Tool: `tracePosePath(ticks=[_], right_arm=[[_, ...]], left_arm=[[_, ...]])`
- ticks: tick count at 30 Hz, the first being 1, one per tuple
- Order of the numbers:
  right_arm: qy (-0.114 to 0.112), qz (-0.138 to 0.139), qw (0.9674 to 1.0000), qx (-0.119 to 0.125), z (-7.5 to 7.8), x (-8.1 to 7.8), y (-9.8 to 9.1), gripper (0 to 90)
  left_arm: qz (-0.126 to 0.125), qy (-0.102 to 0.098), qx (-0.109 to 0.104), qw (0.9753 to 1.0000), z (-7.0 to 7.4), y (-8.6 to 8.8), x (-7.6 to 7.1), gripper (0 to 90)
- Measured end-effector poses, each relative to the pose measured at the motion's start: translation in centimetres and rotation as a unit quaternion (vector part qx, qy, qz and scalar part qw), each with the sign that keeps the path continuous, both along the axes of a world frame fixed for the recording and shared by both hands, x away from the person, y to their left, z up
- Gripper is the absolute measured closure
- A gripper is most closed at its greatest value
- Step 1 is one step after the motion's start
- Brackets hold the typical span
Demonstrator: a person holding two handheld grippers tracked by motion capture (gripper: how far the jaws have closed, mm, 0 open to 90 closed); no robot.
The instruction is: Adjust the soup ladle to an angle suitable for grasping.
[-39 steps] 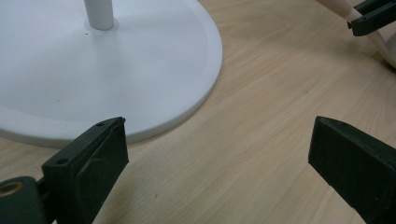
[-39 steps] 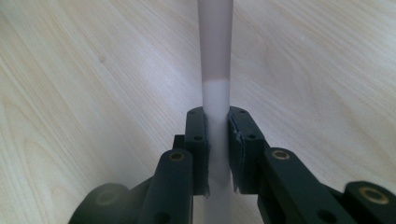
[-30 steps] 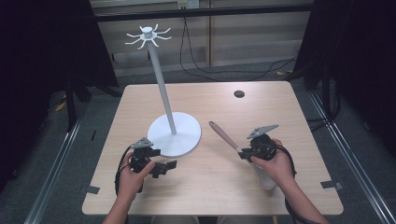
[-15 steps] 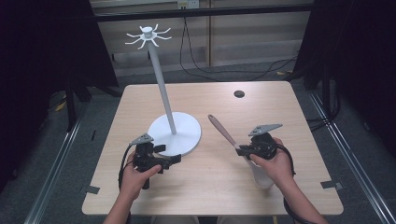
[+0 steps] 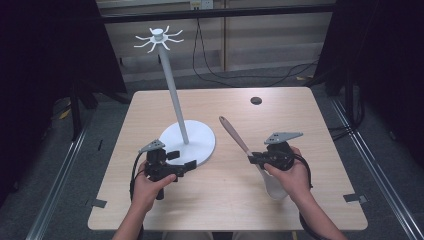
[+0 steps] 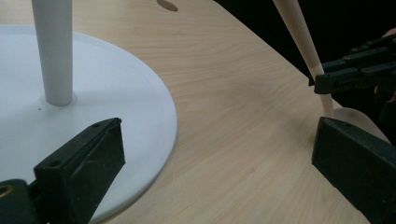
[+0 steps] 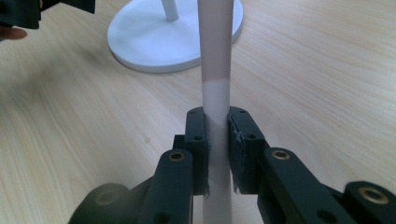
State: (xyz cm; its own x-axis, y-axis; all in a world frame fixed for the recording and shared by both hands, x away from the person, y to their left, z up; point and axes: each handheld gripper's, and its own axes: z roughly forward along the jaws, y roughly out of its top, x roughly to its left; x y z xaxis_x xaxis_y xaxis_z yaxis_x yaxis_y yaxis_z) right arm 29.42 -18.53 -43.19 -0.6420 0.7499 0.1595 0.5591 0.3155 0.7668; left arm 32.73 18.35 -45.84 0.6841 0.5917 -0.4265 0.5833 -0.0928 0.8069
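The pick-up looks done and the hanging is still ahead. In the right gripper view, the right gripper [image 7: 218,154] is clamped on the pale shaft of the long kitchen spoon with a white bowl and pinkish-brown handle [image 7: 215,84], both black jaws pressing its sides. In the high view this spoon [image 5: 239,141] sits right of centre, its handle slanting toward the upper left and its bowl hidden partly under the right hand [image 5: 287,170]. The tall white metal stand with a round base and a ring of hooks on top [image 5: 172,95] rises left of centre, every hook bare. The left gripper [image 5: 186,166] hovers at the lower edge of that base with its jaws spread wide and nothing between them. Judging from this, what remains is raising the spoon to the hooks at upper left and hanging it.
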Motion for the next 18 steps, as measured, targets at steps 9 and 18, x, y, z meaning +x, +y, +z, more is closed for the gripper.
tracePosePath(ticks=[9, 18], right_arm=[[-0.016, 0.003, 0.9998, 0.008, 0.6, -0.3, 0.7, 79.6], [-0.029, 0.012, 0.9994, 0.018, 1.0, -0.6, 1.5, 79.6]], left_arm=[[0.002, -0.005, -0.011, 0.9999, 0.5, -1.4, 0.2, 6.2], [-0.006, -0.01, -0.027, 0.9996, 1.4, -4.0, 0.5, 11.5]])
